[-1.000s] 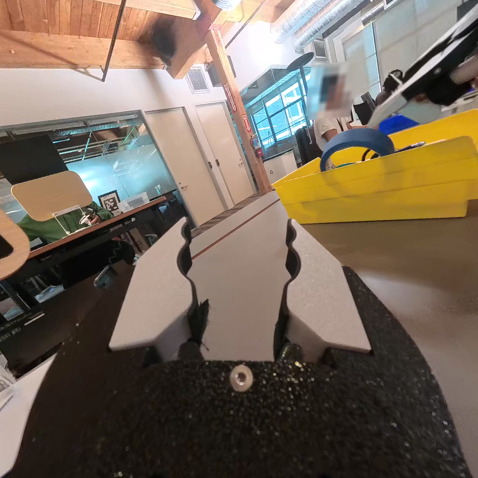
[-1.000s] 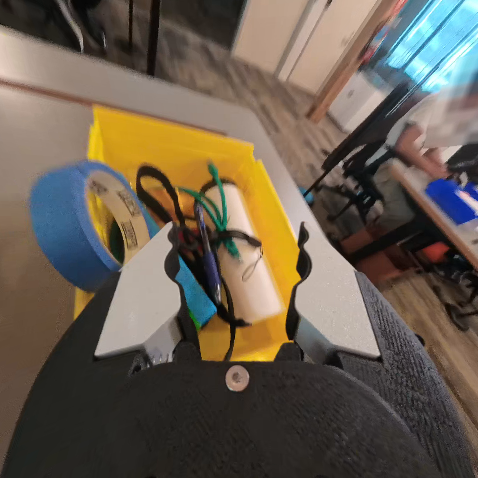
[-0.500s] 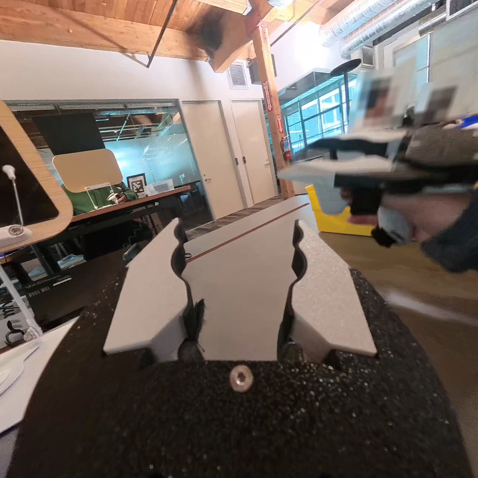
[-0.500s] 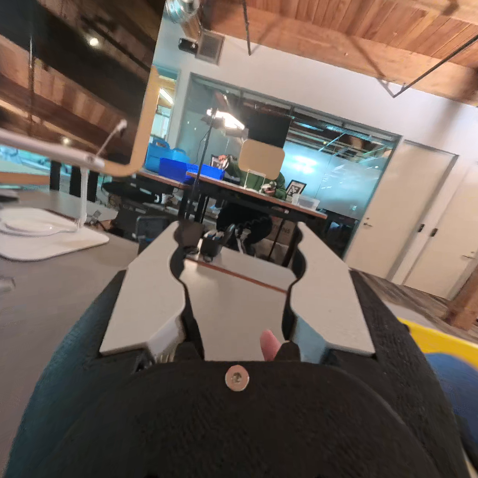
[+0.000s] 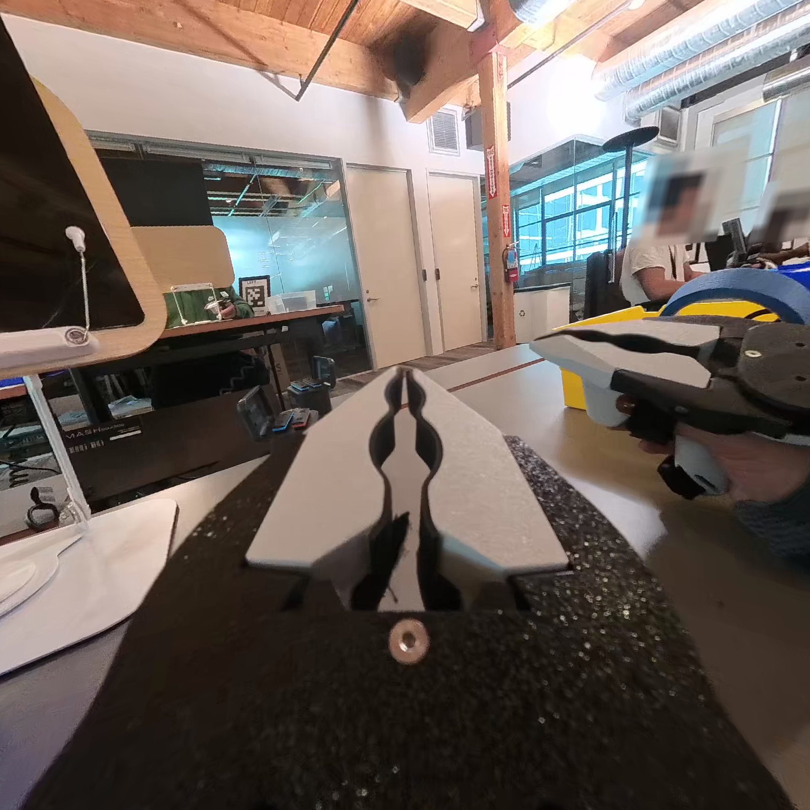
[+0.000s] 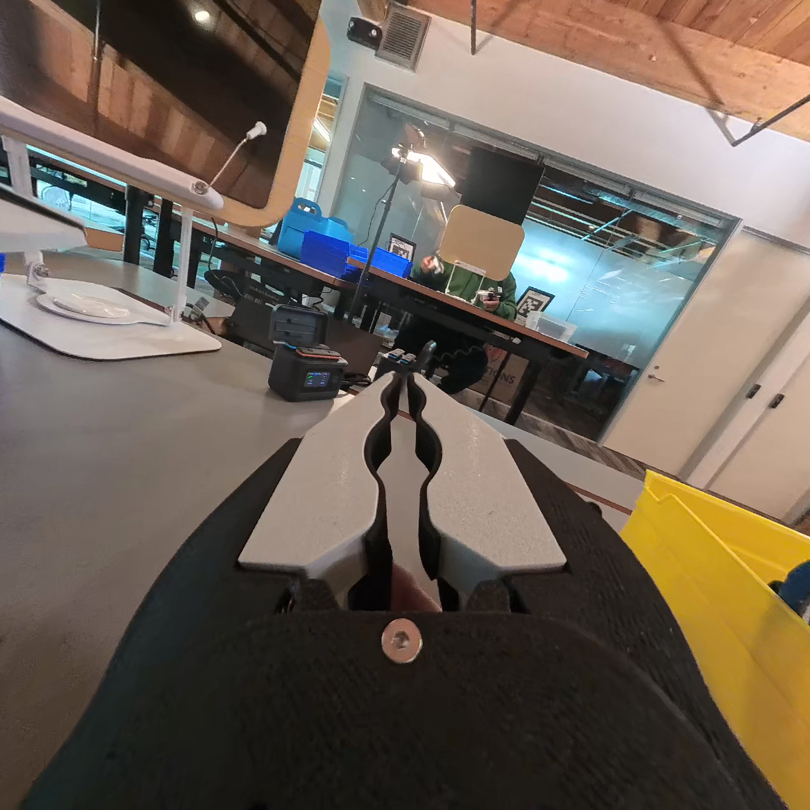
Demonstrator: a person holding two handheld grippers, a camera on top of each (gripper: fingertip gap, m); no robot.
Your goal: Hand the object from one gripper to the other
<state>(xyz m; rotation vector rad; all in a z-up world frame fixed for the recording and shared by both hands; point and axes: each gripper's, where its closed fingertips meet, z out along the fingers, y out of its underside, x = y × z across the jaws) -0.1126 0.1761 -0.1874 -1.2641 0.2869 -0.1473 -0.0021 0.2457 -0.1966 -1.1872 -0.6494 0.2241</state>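
Two hand-held grippers with grey, wavy-edged fingers on black bodies were in play, both empty. The left gripper had its jaws drawn together, tips almost touching, nothing between them. The right gripper was likewise pinched closed on nothing, held low above the grey tabletop. In the left wrist view it appeared side-on at the right edge, gripped by one hand.

One roll of blue masking tape stood on edge in the single yellow plastic bin, just behind the right gripper and untouched by either. One small black charger box with a lit screen sat farther along the table, and one white stand base lay to the left.
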